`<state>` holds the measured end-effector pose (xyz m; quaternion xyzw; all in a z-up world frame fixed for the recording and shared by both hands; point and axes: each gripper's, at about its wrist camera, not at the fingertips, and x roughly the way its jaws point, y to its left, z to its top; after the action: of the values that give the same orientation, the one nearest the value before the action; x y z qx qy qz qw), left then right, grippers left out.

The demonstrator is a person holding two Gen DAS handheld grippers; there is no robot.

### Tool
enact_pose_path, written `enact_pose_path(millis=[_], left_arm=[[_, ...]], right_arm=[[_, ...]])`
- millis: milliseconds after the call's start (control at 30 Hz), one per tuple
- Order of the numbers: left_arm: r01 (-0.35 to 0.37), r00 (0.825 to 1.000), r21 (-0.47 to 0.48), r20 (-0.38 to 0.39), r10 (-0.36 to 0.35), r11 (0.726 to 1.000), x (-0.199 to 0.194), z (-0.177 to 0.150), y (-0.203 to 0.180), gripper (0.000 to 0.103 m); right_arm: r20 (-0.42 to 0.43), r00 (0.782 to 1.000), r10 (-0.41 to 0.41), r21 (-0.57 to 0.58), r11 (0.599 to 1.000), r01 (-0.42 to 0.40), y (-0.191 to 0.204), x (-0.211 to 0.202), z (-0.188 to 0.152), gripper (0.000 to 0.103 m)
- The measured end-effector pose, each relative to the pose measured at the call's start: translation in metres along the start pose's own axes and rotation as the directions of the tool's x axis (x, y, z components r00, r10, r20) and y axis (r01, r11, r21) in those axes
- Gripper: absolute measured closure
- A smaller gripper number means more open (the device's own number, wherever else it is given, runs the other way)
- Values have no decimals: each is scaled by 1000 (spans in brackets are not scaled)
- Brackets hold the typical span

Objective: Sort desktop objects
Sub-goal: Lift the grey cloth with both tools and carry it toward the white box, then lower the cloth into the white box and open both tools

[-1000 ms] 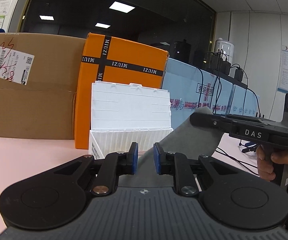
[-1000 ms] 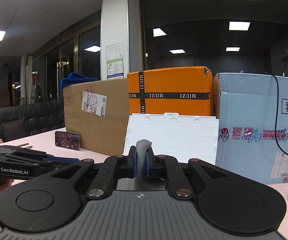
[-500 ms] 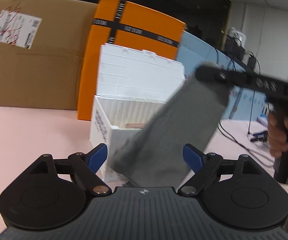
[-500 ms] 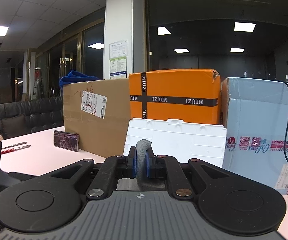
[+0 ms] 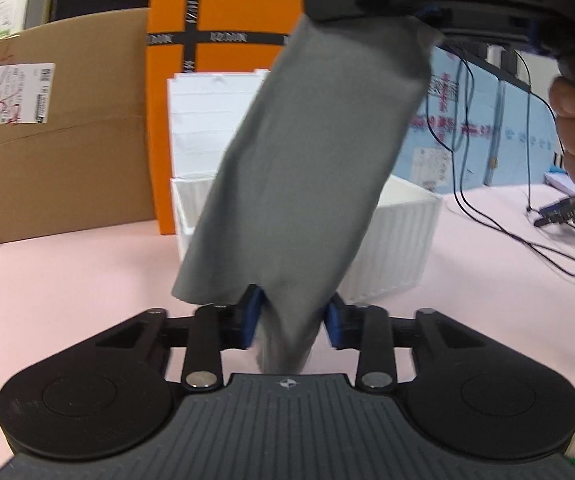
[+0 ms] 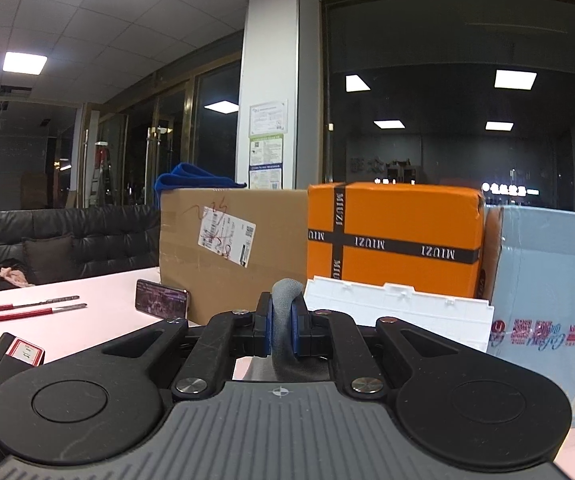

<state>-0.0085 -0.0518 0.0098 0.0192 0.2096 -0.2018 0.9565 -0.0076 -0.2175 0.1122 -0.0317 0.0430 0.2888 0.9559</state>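
Note:
A grey cloth [image 5: 311, 152] hangs stretched in front of the open white box [image 5: 399, 232] on the pink table. My right gripper [image 5: 367, 4] holds the cloth's upper end at the top of the left wrist view. In its own view it [image 6: 282, 324] is shut on a grey fold [image 6: 283, 300]. My left gripper [image 5: 293, 318] is at the cloth's lower end. Its jaws are closing, and the cloth is gathered between the blue pads [image 5: 252, 316]. The white box's raised lid [image 6: 399, 312] stands just beyond the right gripper.
Behind the white box stand a brown carton [image 5: 59, 128], an orange box [image 5: 227, 32] and a pale blue carton [image 5: 467, 132]. Black cables [image 5: 487, 216] trail on the right. A phone [image 6: 161, 304], a red-handled tool [image 6: 15, 312] and a small labelled box [image 6: 23, 350] lie left.
My left jaws opened wide, then closed in on the cloth's lower end as that gripper sank. The right gripper lifted the cloth's upper end higher.

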Motion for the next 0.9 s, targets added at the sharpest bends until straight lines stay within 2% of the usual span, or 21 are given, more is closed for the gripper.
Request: enact_pose_path(millis=[267,633,733,900], left_arm=[[-75,991,-18,109,76,997,-17,22,15,86],[-165,968,60,201,150,984,-7,58,13,86],[-183,966,87,200,163,979,7,64,9,86],[-189,972,134,169,166,973,36,69,2,86]], right_arm=[[77,997,3,12,1000,-4,-1,-1,11,94],[150,987,-53,55,997,45,-23,-9,5,94],[144,985,-95,57,994,88,-33,-5,-1,94],[78,987,-139,91,987,132,-56,7,-13,94]])
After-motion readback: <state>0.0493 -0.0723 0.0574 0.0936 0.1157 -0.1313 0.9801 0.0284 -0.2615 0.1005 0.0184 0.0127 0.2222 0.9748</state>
